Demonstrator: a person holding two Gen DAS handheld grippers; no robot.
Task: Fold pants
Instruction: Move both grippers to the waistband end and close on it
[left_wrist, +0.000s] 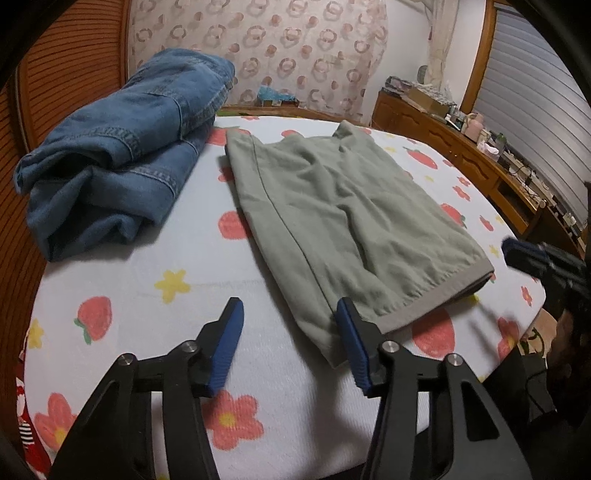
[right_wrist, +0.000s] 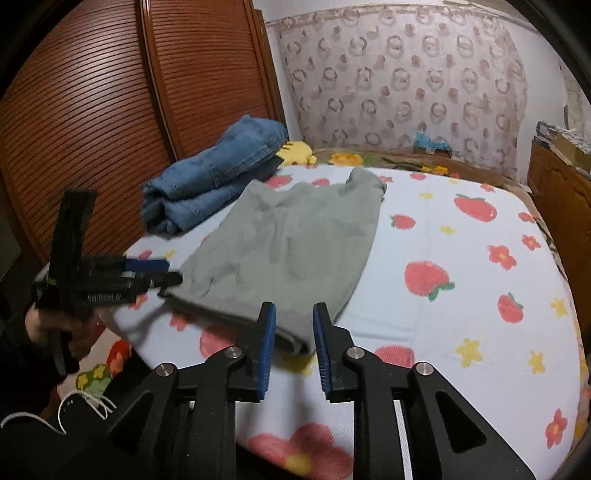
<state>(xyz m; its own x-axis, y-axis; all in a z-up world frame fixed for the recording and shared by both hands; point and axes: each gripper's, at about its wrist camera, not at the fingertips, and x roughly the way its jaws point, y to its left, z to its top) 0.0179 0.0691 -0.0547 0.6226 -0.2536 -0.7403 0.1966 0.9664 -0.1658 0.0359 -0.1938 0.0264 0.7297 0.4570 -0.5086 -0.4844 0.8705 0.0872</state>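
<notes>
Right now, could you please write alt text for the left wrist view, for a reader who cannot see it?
Folded grey-green pants lie flat on a bed sheet printed with strawberries and flowers. The left tool is open at their near corner, gripping nothing. Folded blue jeans sit at the far left, and the right tool shows at the right edge.

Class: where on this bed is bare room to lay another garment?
Free: the strawberry-print sheet right of the folded grey-green pants, out to the wooden cabinet. Also the near strip before the folded blue jeans. Crowded: the far left, jeans beside pants.
</notes>
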